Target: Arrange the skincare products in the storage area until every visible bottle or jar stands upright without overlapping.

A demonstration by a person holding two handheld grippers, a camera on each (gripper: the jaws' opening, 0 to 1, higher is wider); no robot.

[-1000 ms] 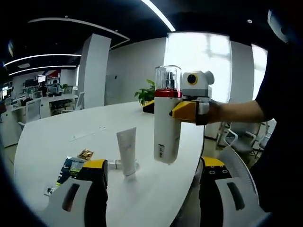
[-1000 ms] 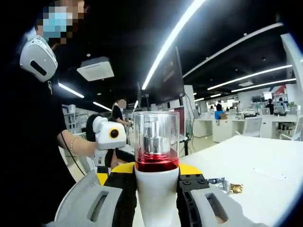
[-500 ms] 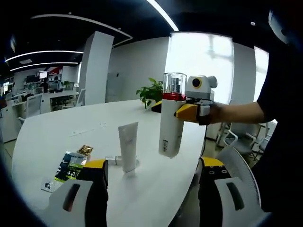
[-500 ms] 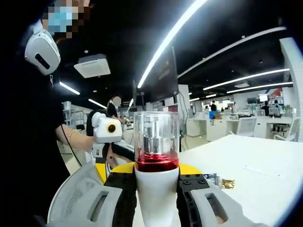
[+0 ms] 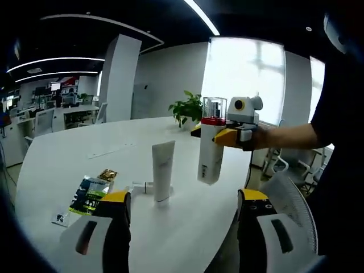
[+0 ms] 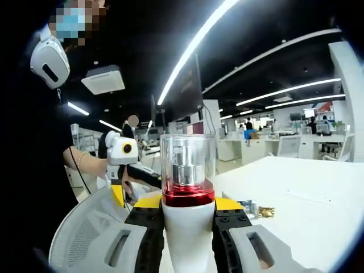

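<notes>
One pump bottle [image 6: 187, 227] in right gripper [image 6: 185, 239] fingers — one tube [image 5: 162, 170] upright on table [image 5: 68, 159]

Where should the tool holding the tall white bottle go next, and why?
Probably down. The right tool is shut on the tall white pump bottle with the red band and clear cap, holding it upright in the air over the white table. Lowering it onto bare tabletop beside the standing white squeeze tube, without touching it, would leave both upright and apart.
</notes>
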